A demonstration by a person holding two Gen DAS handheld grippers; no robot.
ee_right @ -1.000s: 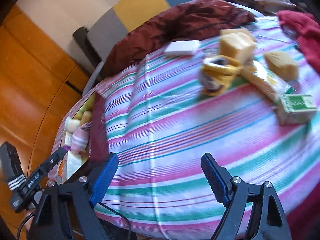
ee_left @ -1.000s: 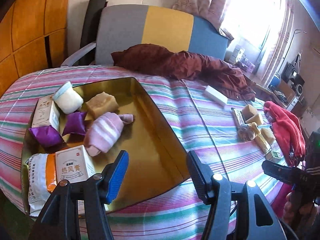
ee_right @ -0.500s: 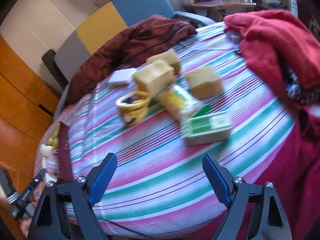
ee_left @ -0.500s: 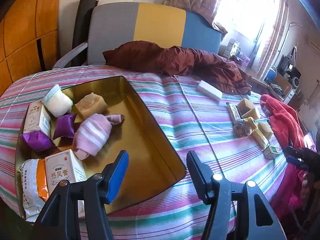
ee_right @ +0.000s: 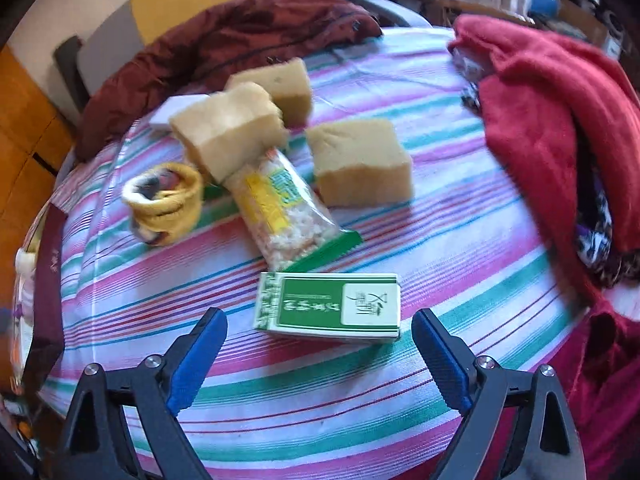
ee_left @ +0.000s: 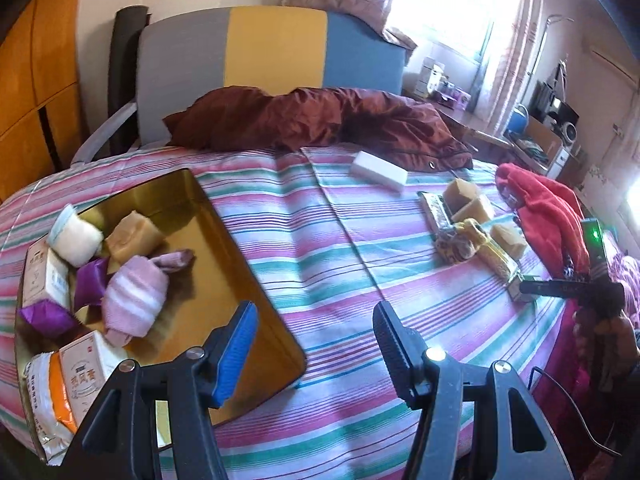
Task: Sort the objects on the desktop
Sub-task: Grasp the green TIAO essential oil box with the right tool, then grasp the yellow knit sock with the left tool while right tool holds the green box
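Since the earlier frames, the right gripper (ee_right: pixel 320 354) has swung across the striped surface (ee_right: pixel 460 248) from open cloth to the cluster of loose things, and the green-and-white box (ee_right: pixel 330 306) that sat far right now lies at lower centre of the right wrist view, just ahead of the jaws. Those jaws are opening wide, nothing between them, the box apart from both pads.

Above the box lies a snack packet (ee_right: pixel 280 210), with three tan blocks (ee_right: pixel 360 160) around its upper end and a rolled yellow sock (ee_right: pixel 168 200) at centre left. A red garment (ee_right: pixel 560 120) fills the right side.

In the left wrist view the left gripper (ee_left: pixel 312 354) hangs at the bottom of the frame over the near corner of the gold tray (ee_left: pixel 224 264), jaws partly open and empty. On the tray's left side sit a pink striped sock (ee_left: pixel 136 300), purple pouches (ee_left: pixel 86 284), a tan block (ee_left: pixel 134 236) and white boxes (ee_left: pixel 86 368). The right gripper (ee_left: pixel 568 288) shows at the right edge.
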